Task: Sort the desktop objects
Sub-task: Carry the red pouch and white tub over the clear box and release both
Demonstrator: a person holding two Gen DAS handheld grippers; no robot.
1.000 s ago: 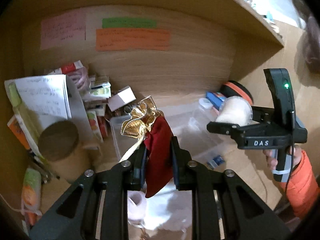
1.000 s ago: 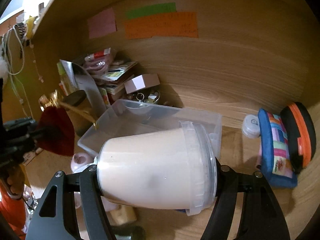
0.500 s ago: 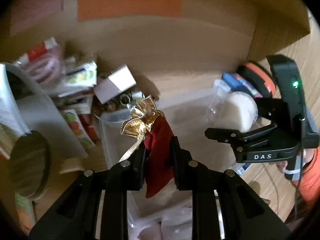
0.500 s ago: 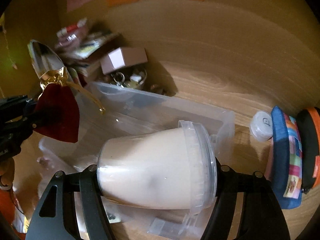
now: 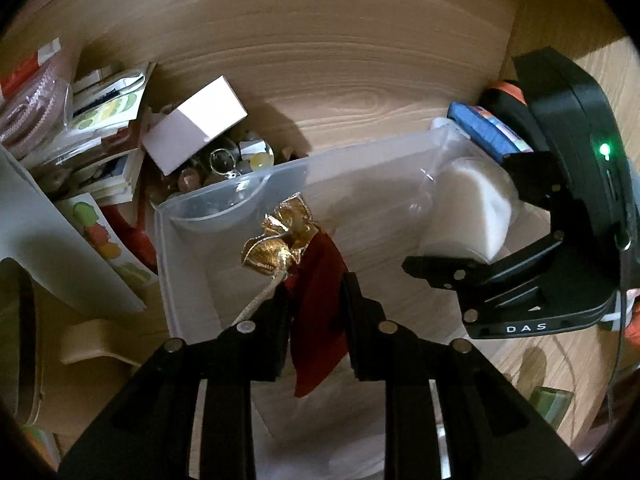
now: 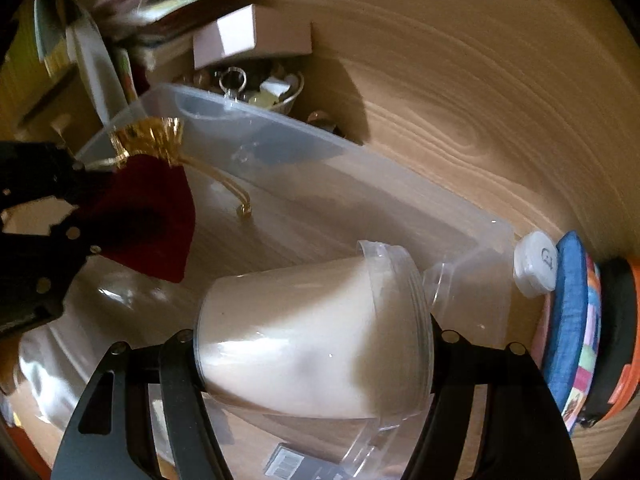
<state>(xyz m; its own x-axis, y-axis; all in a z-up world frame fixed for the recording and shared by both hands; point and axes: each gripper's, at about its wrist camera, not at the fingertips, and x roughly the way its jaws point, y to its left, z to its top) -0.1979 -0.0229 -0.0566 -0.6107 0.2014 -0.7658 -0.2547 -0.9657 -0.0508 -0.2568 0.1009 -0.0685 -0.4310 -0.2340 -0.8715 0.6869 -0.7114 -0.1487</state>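
Observation:
A dark red pouch [image 5: 320, 320] with a gold ruffled top and cord hangs between the fingers of my left gripper [image 5: 316, 284]. Its jaws are opening, and the pads still touch the cloth. The pouch [image 6: 152, 216] hovers over the left half of a clear plastic bin [image 5: 168, 240]. My right gripper [image 6: 312, 336] is shut on a clear jar [image 6: 300, 340] filled with something white, lying sideways with its lid to the right. The jar [image 5: 468, 208] hangs over the bin's right end [image 6: 492, 240].
Behind the bin stand a white box [image 5: 196, 124], a bowl of small trinkets [image 5: 232, 160] and a stack of booklets [image 5: 104, 120]. At the right are a white cap [image 6: 536, 264], a blue patchwork pouch [image 6: 572, 312] and a black-and-orange case [image 6: 616, 320]. A wooden back wall closes the nook.
Both grippers have come down and forward over the clear bin with their loads. The coloured notes on the wall have slid out of the top of both views.

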